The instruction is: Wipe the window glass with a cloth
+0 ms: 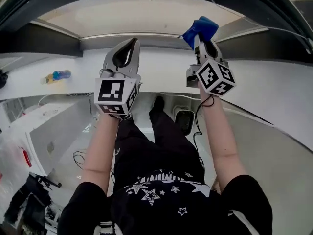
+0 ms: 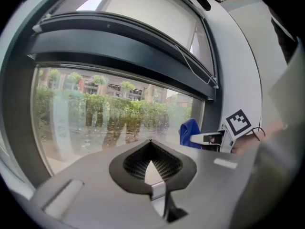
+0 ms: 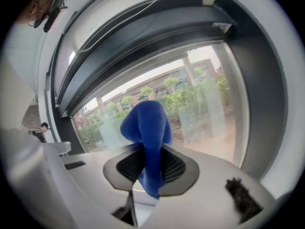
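The window glass (image 1: 142,13) fills the top of the head view, and trees and buildings show through it (image 2: 95,118) (image 3: 205,99). My right gripper (image 1: 202,42) is raised close to the glass at the right, shut on a blue cloth (image 1: 200,28). The cloth (image 3: 147,128) bunches above the jaws and hangs down between them, hiding the tips of the right gripper (image 3: 149,149). My left gripper (image 1: 129,47) is held up beside it, to the left, shut with nothing in it. In the left gripper view its jaws (image 2: 150,144) meet at the tip, with the cloth (image 2: 189,131) off to the right.
A dark frame (image 1: 44,38) borders the glass, with a white sill and wall (image 1: 161,67) below it. A dark blind housing (image 2: 128,46) runs above the pane. A small bottle (image 1: 56,76) lies at the left. A white cabinet (image 1: 44,126) and cables sit on the floor.
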### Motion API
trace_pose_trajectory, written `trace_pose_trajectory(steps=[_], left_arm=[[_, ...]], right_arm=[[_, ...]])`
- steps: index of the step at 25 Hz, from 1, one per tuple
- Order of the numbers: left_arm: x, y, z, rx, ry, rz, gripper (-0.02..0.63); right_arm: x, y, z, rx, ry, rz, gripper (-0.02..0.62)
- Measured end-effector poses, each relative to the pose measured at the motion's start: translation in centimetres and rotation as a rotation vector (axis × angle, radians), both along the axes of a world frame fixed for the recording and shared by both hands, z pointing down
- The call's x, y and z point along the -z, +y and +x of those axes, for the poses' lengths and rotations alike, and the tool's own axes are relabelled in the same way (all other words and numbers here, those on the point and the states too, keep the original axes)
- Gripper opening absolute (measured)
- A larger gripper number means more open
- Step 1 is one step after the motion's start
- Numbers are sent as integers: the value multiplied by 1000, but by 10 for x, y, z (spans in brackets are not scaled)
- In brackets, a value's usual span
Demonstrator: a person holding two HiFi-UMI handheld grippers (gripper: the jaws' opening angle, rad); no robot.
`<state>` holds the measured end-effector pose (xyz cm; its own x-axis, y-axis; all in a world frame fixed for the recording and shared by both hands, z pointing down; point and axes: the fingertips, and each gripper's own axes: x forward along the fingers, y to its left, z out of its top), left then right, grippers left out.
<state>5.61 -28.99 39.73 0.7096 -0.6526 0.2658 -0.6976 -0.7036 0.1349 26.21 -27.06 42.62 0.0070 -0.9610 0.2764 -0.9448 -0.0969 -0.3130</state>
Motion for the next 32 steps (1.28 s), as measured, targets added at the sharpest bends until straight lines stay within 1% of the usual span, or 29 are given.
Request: trace_pose_trajectory(steps=[2,4,8,12,16,20,22,24,28,30,32], left_arm=[[3,-13,-45,34,-12,11,8],[1,-22,-93,95,-17,11,8],[-7,-43,-182,216,-32,13,9],[-15,-57,-246,275,-51,38,9],[-28,-72,-297,316,-24,16,8],[-35,-85,-331,323,-16,5,8],[-36,-90,-343,322,-9,-5,8],[-39,-92,-351,312,-18,-9,8],[-49,-90,-354,291,-45,-25,9],[-53,-86,-348,277,-43,-47,8],[-57,-84,-339,252,-50,-50,9]], right_arm=[[-6,-14,-60,72,-1,-24,77],[-11,-32,-122,171,-1,-34,77],[-22,-75,-233,341,-5,-18,77],[-28,-117,-321,462,13,3,77],[-42,-150,-391,513,23,0,77],[-51,-179,-439,535,28,0,77],[-52,-193,-456,541,29,8,77],[-57,-205,-467,524,15,7,77],[-62,-218,-471,474,-17,-4,77],[-68,-216,-465,459,-24,-15,77],[-74,-210,-452,435,-26,-26,77]])
